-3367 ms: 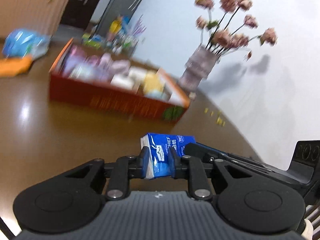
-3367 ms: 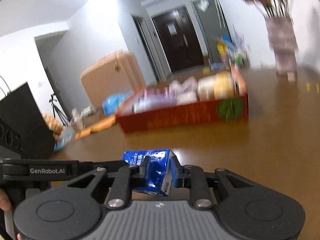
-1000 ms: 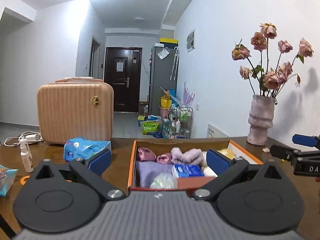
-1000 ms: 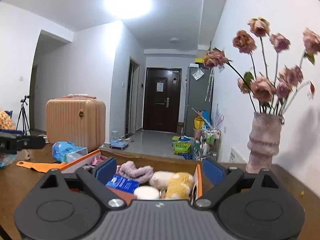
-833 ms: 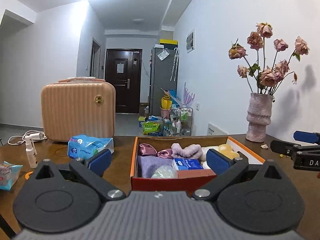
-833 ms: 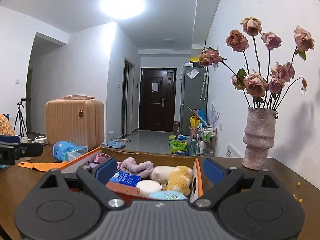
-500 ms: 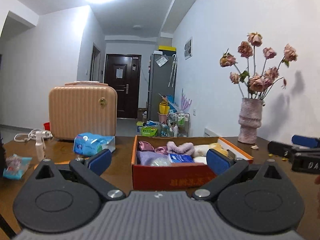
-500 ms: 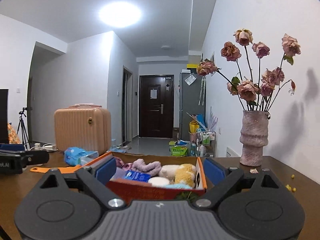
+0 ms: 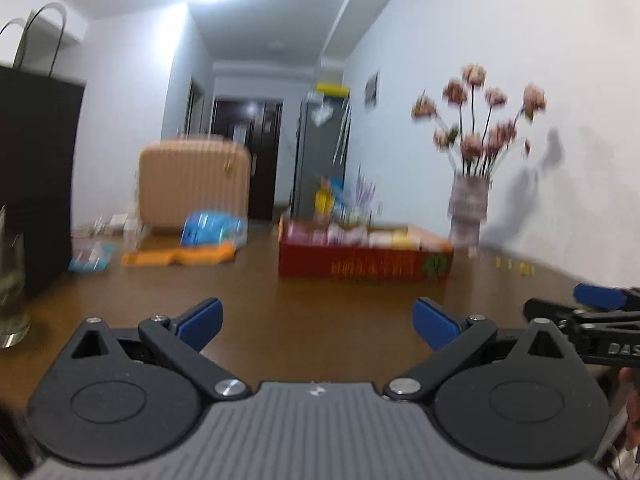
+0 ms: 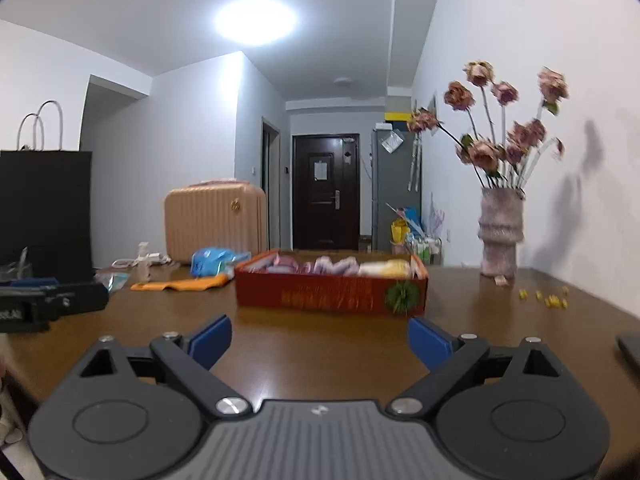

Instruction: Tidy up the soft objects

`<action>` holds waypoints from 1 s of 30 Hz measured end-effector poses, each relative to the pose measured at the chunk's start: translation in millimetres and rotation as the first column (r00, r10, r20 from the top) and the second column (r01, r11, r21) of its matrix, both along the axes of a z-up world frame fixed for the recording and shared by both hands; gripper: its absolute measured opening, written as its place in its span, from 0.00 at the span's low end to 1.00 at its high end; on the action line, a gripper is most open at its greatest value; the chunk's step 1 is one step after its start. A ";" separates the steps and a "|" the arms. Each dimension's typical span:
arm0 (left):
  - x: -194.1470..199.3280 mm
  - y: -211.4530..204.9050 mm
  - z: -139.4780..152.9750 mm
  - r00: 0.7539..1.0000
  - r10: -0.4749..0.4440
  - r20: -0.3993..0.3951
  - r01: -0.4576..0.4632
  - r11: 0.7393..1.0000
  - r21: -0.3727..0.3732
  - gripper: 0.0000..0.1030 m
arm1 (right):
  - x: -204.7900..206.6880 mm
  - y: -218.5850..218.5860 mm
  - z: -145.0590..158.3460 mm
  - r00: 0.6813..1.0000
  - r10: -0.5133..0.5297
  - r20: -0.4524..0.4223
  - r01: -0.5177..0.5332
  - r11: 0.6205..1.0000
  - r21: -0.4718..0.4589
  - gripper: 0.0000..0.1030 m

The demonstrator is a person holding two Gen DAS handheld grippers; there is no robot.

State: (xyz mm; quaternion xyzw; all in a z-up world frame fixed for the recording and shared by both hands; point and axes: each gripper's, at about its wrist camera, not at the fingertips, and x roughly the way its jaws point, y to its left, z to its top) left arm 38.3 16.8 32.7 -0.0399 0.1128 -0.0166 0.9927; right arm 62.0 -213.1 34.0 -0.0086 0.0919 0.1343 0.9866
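Observation:
A red cardboard box (image 9: 366,266) (image 10: 330,294) filled with several soft items, pink, purple, white and yellow, sits on the brown table (image 9: 280,320) well ahead of both grippers. My left gripper (image 9: 316,322) is open and empty, low over the table. My right gripper (image 10: 318,340) is open and empty too, beside it; it shows at the right edge of the left wrist view (image 9: 592,312). The left wrist view is blurred.
A vase of dried roses (image 10: 500,236) stands at the back right, with yellow crumbs (image 10: 546,298) near it. A beige suitcase (image 10: 216,222), a blue tissue pack (image 10: 214,260), an orange sheet (image 10: 180,284) and a black paper bag (image 10: 44,212) lie to the left. A glass (image 9: 10,284) is at far left.
Both grippers have pulled back from the red box, which now looks smaller and farther. Earlier they jointly held a blue tissue pack; now both are open and empty.

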 end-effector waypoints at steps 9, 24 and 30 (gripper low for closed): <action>-53.2 -14.8 -14.8 1.000 -0.026 0.002 0.026 0.999 0.044 1.00 | -63.5 7.9 -21.1 1.000 0.006 -0.007 -0.006 1.000 0.030 0.92; -49.7 -16.5 -13.2 1.000 -0.021 0.005 0.021 0.999 0.033 1.00 | -56.7 5.5 -19.5 1.000 0.002 -0.004 -0.002 0.999 0.039 1.00; -49.8 -15.8 -13.4 1.000 -0.021 0.005 0.021 0.999 0.032 1.00 | -55.7 5.4 -20.3 1.000 0.006 -0.005 -0.005 0.999 0.041 1.00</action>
